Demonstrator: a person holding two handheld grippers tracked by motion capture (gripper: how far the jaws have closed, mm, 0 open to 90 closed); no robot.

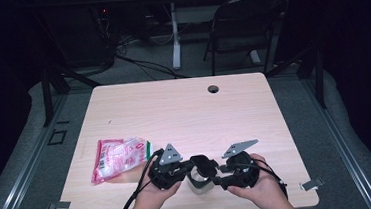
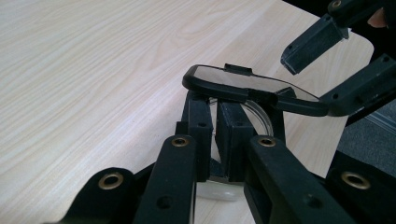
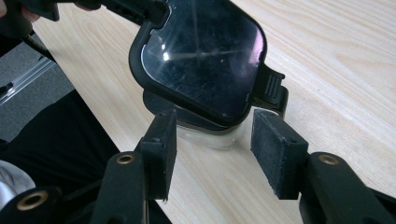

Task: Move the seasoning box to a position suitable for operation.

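On the wooden table [image 1: 184, 109], near its front edge, stands a clear container [image 1: 200, 183] with a black lid [image 3: 201, 56] tilted up. The left gripper [image 2: 215, 140] is clamped on its rim; the right gripper [image 3: 212, 154] has its jaws apart beside the lid, touching nothing

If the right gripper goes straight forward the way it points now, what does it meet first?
Most likely the dark-tinted lid of the clear container: the lid stands open, tilted, just beyond the open right gripper. Depth is hard to judge.
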